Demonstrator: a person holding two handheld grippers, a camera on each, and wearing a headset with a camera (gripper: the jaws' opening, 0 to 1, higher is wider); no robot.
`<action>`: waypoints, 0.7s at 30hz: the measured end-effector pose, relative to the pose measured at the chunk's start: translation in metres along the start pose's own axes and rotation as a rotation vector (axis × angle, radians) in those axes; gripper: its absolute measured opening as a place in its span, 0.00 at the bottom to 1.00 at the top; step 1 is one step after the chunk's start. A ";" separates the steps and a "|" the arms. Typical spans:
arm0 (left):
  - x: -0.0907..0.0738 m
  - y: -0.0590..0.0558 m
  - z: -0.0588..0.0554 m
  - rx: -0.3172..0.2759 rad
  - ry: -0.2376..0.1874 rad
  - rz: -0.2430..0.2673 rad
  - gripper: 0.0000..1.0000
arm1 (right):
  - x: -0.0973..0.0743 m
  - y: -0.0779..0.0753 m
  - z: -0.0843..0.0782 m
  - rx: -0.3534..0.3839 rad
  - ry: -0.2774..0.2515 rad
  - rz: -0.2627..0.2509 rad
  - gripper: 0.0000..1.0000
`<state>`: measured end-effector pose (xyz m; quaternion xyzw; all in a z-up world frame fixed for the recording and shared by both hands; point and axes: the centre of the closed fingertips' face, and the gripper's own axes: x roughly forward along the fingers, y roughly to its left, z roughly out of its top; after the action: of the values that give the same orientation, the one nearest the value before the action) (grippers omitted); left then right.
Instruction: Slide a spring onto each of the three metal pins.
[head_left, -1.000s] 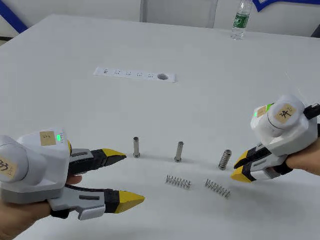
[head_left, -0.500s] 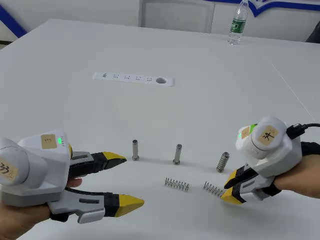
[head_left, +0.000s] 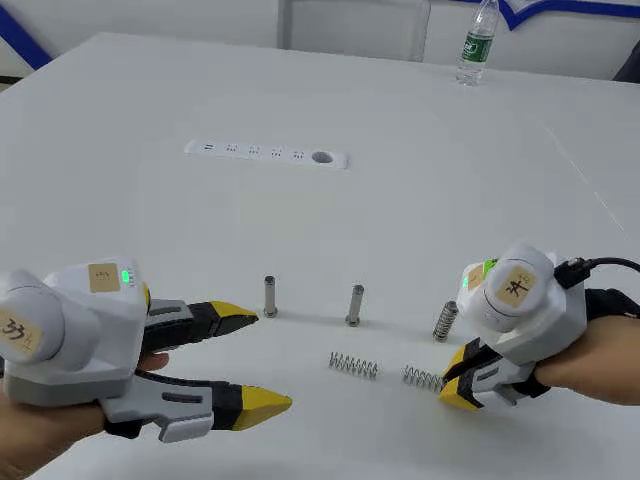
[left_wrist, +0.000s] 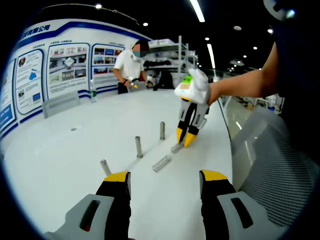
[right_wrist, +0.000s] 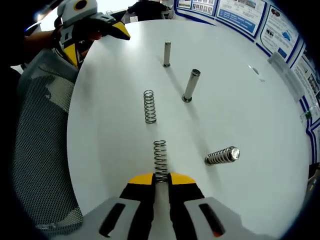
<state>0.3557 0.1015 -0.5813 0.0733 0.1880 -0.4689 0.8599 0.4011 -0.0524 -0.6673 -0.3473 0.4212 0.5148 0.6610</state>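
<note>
Three metal pins stand in a row on the white table: the left pin (head_left: 270, 296), the middle pin (head_left: 355, 304) and the right pin (head_left: 446, 320), which wears a spring. Two loose springs lie in front, one (head_left: 354, 365) below the middle pin, the other (head_left: 421, 377) to its right. My right gripper (head_left: 452, 392) is at that second spring's right end. In the right gripper view its jaws (right_wrist: 160, 178) are closed on the near end of the spring (right_wrist: 160, 157), which lies flat. My left gripper (head_left: 262, 358) hovers open and empty, left of the pins.
A white power strip (head_left: 267, 152) lies farther back and a water bottle (head_left: 474, 45) stands at the far edge. A mesh chair (right_wrist: 40, 150) is beside the table's near edge. A person (left_wrist: 129, 67) stands at the far end.
My right gripper has come down and to the left, from beside the sprung pin to the right-hand loose spring, and closed on its end. The left gripper has hardly moved.
</note>
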 end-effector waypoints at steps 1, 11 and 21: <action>0.000 -0.001 0.000 0.002 0.002 -0.004 0.56 | -0.002 0.001 0.002 0.002 -0.005 0.001 0.12; 0.014 -0.015 0.007 0.043 0.021 -0.079 0.47 | -0.037 0.017 0.033 -0.031 -0.076 0.028 0.11; 0.027 -0.025 0.021 0.110 0.014 -0.139 0.37 | -0.051 0.050 0.094 -0.208 -0.110 0.086 0.11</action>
<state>0.3532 0.0599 -0.5712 0.1105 0.1728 -0.5364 0.8186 0.3655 0.0227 -0.5838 -0.3669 0.3432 0.6017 0.6210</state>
